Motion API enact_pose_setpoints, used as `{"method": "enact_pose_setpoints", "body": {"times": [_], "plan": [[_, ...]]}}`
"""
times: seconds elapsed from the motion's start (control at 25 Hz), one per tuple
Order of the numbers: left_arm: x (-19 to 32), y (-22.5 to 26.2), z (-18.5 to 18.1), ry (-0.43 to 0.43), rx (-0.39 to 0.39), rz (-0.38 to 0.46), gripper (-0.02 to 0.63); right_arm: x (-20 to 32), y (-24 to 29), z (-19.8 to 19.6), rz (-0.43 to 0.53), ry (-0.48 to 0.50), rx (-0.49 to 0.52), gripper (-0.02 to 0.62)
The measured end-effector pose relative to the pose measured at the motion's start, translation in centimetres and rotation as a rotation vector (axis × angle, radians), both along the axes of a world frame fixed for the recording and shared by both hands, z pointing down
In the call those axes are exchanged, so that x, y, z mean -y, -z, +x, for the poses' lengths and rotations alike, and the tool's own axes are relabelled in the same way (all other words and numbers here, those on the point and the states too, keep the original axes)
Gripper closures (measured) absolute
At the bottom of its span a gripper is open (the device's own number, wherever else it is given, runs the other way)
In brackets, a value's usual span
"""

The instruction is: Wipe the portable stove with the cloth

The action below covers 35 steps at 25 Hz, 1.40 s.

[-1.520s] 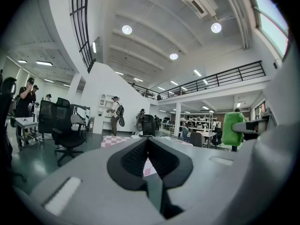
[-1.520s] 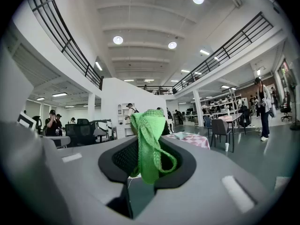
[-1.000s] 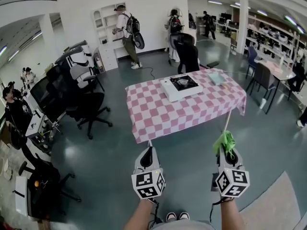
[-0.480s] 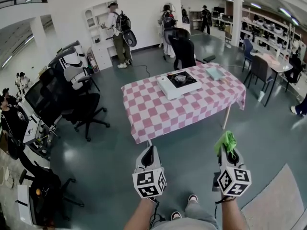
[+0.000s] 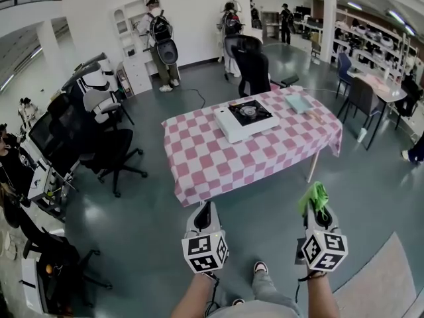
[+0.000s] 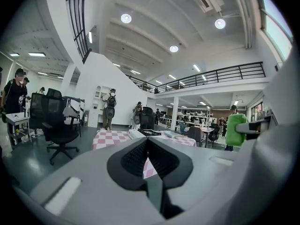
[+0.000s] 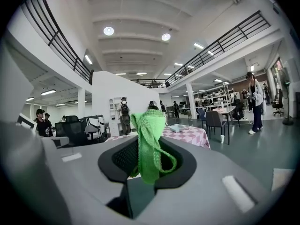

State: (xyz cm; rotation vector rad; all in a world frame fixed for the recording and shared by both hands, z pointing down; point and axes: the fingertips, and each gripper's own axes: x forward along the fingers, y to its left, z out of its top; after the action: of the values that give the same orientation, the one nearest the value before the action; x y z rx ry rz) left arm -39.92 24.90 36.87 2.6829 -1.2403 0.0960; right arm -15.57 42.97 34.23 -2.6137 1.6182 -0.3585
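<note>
The white portable stove (image 5: 246, 118) with a black burner top sits on a table under a pink-and-white checked cloth (image 5: 225, 158), a few steps ahead of me. My right gripper (image 5: 317, 203) is shut on a bright green cloth (image 5: 313, 195), which bunches up between its jaws (image 7: 149, 146). My left gripper (image 5: 204, 212) is shut with nothing in it; in the left gripper view its jaws meet (image 6: 147, 157). Both grippers hang low over the grey floor, short of the table's near edge. The stove shows small and far in the left gripper view (image 6: 146, 133).
A light blue flat item (image 5: 299, 102) lies on the table right of the stove. Black office chairs (image 5: 109, 152) stand to the left, another chair (image 5: 255, 71) behind the table. Several people stand at the back by white shelves (image 5: 136, 45). Desks and chairs (image 5: 371, 91) fill the right.
The view has come closer to the table, which now looks larger and sits lower in the head view. Both grippers keep their place and hold; a foot has stepped forward.
</note>
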Motion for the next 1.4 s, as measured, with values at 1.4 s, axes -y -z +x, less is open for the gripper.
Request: {"method": "enact_pose_setpoints", "body": {"times": [1.4], "plan": [[17.5,-1.7,20.7,0.096,0.090,-0.036,0.606,18.3,-2.3,24.7,-0.024,0.058,0.074,0.495]]}}
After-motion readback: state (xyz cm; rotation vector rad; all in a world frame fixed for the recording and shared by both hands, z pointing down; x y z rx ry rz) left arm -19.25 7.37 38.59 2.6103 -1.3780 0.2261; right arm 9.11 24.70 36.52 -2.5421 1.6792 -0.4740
